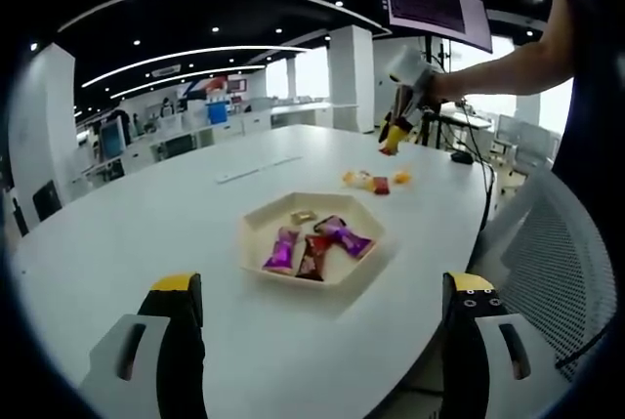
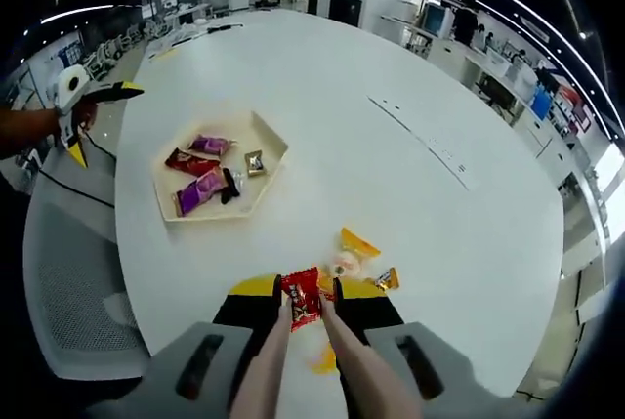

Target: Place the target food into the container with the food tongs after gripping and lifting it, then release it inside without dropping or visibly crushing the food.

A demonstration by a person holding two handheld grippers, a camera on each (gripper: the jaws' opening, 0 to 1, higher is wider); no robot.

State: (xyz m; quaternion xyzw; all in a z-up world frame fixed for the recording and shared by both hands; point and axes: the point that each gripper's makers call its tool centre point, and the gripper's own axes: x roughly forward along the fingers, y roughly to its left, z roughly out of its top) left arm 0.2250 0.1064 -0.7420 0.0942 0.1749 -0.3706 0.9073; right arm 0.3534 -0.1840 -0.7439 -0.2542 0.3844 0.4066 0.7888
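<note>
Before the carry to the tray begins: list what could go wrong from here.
1. The tongs pinch the red packet by its lower edge, so it may slip on the way to the hexagonal tray.
2. Purple and red packets already crowd the tray, leaving little bare floor.
3. Loose snacks lie just ahead and could get knocked.

You cannot read the wrappers in the tray (image 1: pixel 256 227); they are too small. The tongs (image 2: pixel 322 346) cover part of the red packet (image 2: pixel 302 299) and the yellow snack (image 2: pixel 324 360) beneath. The monitor (image 1: pixel 437 7) text is blurred.
</note>
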